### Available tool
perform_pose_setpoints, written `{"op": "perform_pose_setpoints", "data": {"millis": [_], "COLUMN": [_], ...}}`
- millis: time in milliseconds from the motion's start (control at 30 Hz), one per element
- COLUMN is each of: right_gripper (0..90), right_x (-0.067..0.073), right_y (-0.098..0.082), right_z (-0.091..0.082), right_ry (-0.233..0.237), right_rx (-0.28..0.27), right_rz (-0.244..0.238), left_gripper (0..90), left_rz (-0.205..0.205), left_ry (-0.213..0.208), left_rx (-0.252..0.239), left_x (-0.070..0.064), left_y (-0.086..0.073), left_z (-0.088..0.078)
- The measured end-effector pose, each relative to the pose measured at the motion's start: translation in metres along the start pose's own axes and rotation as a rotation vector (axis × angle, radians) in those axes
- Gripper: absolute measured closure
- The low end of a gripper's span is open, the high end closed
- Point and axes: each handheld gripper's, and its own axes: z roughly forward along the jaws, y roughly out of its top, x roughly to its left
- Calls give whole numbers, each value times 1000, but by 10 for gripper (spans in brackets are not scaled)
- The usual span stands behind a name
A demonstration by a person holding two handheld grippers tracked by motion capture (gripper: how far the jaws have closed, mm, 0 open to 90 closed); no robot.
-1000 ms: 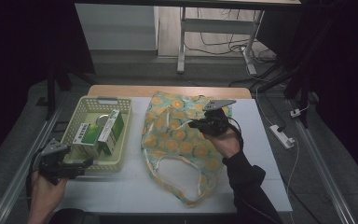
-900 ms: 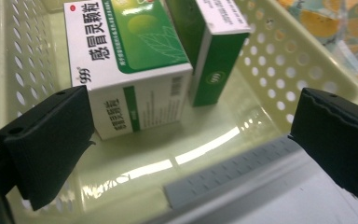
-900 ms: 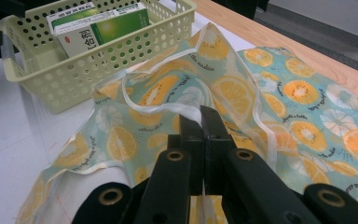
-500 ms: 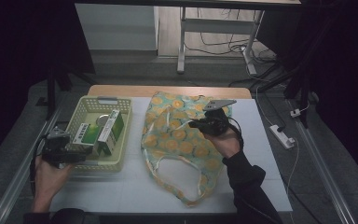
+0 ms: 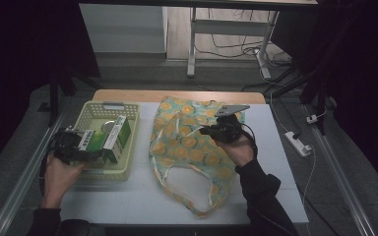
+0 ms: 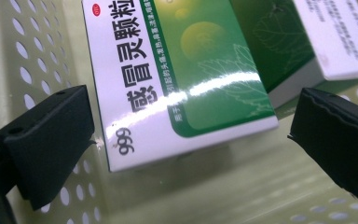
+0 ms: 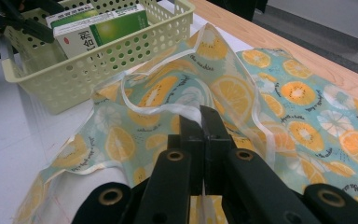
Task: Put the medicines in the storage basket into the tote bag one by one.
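Observation:
A pale yellow perforated basket (image 5: 128, 110) (image 7: 121, 51) stands at the table's left and holds green-and-white medicine boxes (image 5: 117, 132). My left gripper (image 5: 97, 153) (image 6: 191, 140) reaches into it, open, with its jaws either side of the end of one box (image 6: 182, 70); the pads do not press on it. A second box (image 6: 279, 46) lies just behind. A fabric bag (image 5: 192, 147) printed with citrus slices lies flat at the centre. My right gripper (image 5: 209, 130) (image 7: 200, 116) is shut on the bag's white-trimmed rim (image 7: 168, 109) and holds it raised off the table.
The bag's handles (image 5: 197, 196) trail toward the front edge of the white table top (image 5: 128, 201). A wooden strip (image 5: 177, 96) runs along the far edge. Metal rails flank the table, and a power strip (image 5: 298, 143) lies on the floor at the right.
My left gripper has moved from the table's front left corner forward and right into the basket, up to the box. The right gripper and the bag have not moved.

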Motion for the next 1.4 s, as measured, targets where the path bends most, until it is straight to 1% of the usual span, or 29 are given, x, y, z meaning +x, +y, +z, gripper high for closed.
{"op": "perform_pose_setpoints", "data": {"millis": [67, 167, 267, 367, 400, 433, 500, 533, 600, 767, 833, 900, 1000, 1167, 1267, 1400], "right_gripper": [897, 896, 896, 896, 896, 897, 896, 896, 896, 897, 896, 897, 896, 897, 897, 897], "right_x": [0, 0, 0, 0, 0, 0, 0, 0, 0, 0, -1, -1, -1, -1, -2, -2], "right_y": [0, 0, 0, 0, 0, 0, 0, 0, 0, 0, 0, 0, 0, 0, 0, 0], "right_z": [0, -1, -1, -2, -2, -2, -2, -1, -1, -2, -2, -2, -3, -5, -5, -5], "right_ry": [0, 0, -1, -2, -1, -1, -3, -3, -4, -6, -6, -7, -6, -9, -9, -9], "right_rx": [-1, -1, -2, -3, -5, -5, -3, -3, -3, -6, -6, -7, -11, -14, -17, -19], "right_rz": [-1, -3, -3, -2, -1, -1, -2, -3, -5, -2, -3, -3, -2, -1, 3, 8], "left_gripper": [6, 29, 76, 88, 102, 119, 151, 158, 168, 173, 174, 175, 175, 176, 176, 176], "left_rz": [-8, -15, -30, -31, -27, -37, -44, -38, -30, -28, -25, -26, -32, -34, -19, -10], "left_ry": [19, 15, 21, 20, 17, 14, 6, 5, 5, 5, 17, 27, 34, 24, 13, 24], "left_rx": [29, 48, 56, 56, 53, 43, 37, 36, 34, 33, 28, 14, -21, -65, -94, -135], "left_x": [0, 1, 2, 2, 3, 3, 5, 5, 5, 5, 6, 7, 7, 10, 10, 11], "left_y": [3, 6, 7, 6, 5, 4, 3, 3, 3, 2, 2, 1, 1, 1, 1, 1], "left_z": [3, 5, 5, 5, 5, 4, 3, 3, 3, 1, -1, -5, -14, -25, -33, -45]}}
